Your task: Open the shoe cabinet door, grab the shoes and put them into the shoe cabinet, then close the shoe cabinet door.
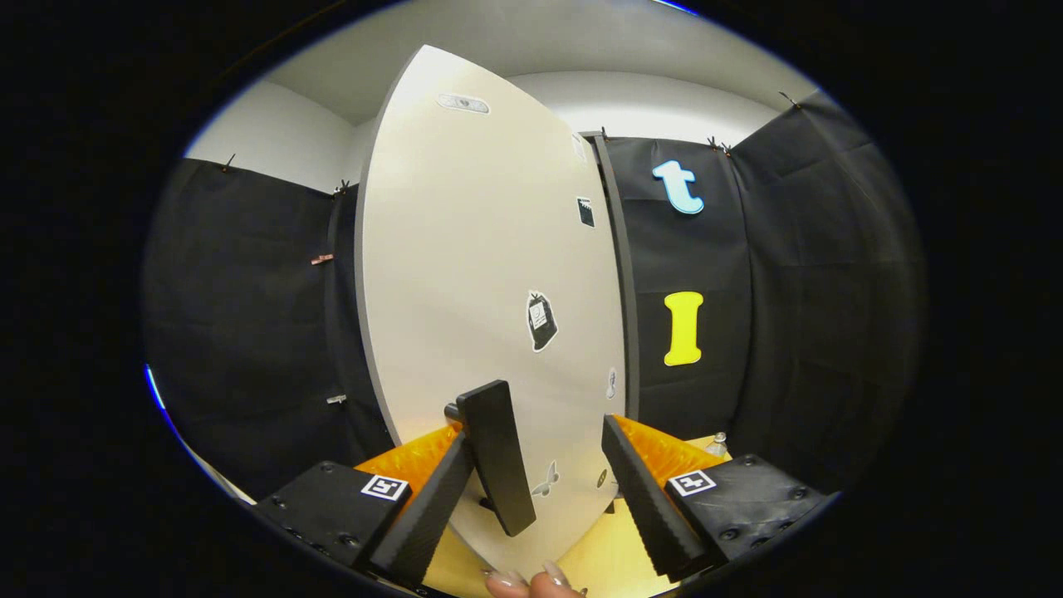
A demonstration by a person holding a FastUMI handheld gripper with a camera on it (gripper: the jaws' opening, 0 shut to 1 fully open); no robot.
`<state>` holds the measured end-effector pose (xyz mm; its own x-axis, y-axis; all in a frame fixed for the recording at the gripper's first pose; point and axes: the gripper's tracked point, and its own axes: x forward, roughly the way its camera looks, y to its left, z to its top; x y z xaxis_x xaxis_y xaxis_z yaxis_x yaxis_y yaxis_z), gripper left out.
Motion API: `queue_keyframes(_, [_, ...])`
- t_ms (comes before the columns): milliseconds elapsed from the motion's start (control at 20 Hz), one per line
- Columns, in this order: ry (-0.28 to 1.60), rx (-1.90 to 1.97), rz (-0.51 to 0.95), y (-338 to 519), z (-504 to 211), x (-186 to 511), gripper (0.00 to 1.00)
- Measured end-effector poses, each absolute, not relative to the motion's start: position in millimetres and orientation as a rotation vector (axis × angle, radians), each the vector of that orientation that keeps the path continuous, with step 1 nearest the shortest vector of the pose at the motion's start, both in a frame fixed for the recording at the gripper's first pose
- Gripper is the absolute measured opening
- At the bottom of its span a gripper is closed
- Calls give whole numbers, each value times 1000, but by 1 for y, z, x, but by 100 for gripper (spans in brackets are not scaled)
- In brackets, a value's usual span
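The shoe cabinet's white door stands close in front of me, with several small stickers on its face. Its black bar handle juts out from the lower part of the door. My gripper is open, and the handle sits between the fingers, right against the left finger. A wide gap separates the handle from the right finger. Whether the door is ajar cannot be told. No shoes can be seen.
A dark grey upright edge runs along the door's right side. Black cloth walls stand on both sides. A person's fingertips show just under the door, over a pale wooden surface. A small clear bottle stands beyond the right finger.
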<state>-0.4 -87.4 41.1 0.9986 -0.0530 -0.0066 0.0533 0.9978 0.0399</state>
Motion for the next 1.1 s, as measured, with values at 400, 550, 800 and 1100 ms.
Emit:
queue_keyframes(400, [-17,11,-13,-21,35,33,98])
queue_keyframes(550, [-17,5,-6,-13,33,36,99])
queue_keyframes(800, [-14,-7,-8,-7,33,39,98])
queue_keyframes(1100, [-12,-23,-15,-2,33,42,98])
